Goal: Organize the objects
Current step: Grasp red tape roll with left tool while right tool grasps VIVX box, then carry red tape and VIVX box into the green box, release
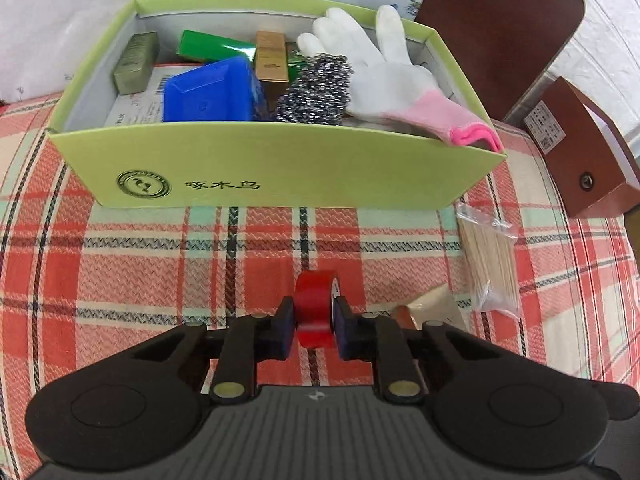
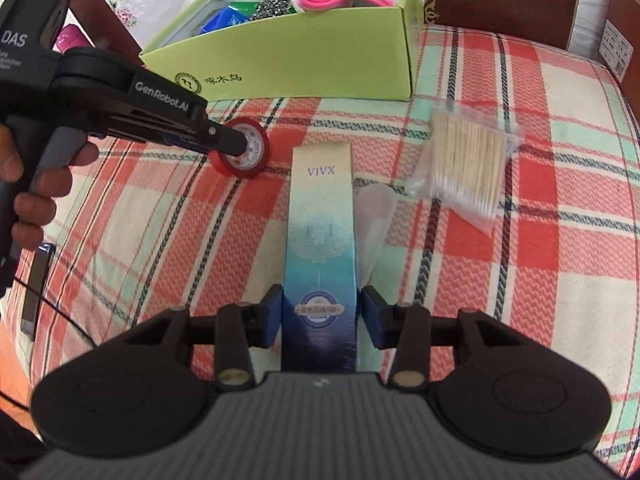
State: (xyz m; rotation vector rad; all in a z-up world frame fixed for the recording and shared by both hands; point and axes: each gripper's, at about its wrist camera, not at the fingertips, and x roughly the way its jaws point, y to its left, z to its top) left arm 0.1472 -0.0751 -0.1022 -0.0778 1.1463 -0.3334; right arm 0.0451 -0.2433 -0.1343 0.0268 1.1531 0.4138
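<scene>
**Red tape in one claw, blue box in the other**

Red roll of tape [image 1: 316, 312] is pinched between the left gripper [image 1: 314, 326] pads, held on edge just above the plaid cloth [image 1: 160, 264], in front of the green storage box [image 1: 280, 168]. That box already holds a white glove [image 1: 384, 68], a steel scourer [image 1: 316, 88], a blue tub [image 1: 208, 92] and a few small cartons. Over on the right, the right gripper [image 2: 318, 316] has its pads pressed against both sides of a tall blue VIVX box [image 2: 320, 240], which points toward the green box. A bag of cotton swabs [image 2: 466, 160] lies on the cloth just right of it.
</scene>
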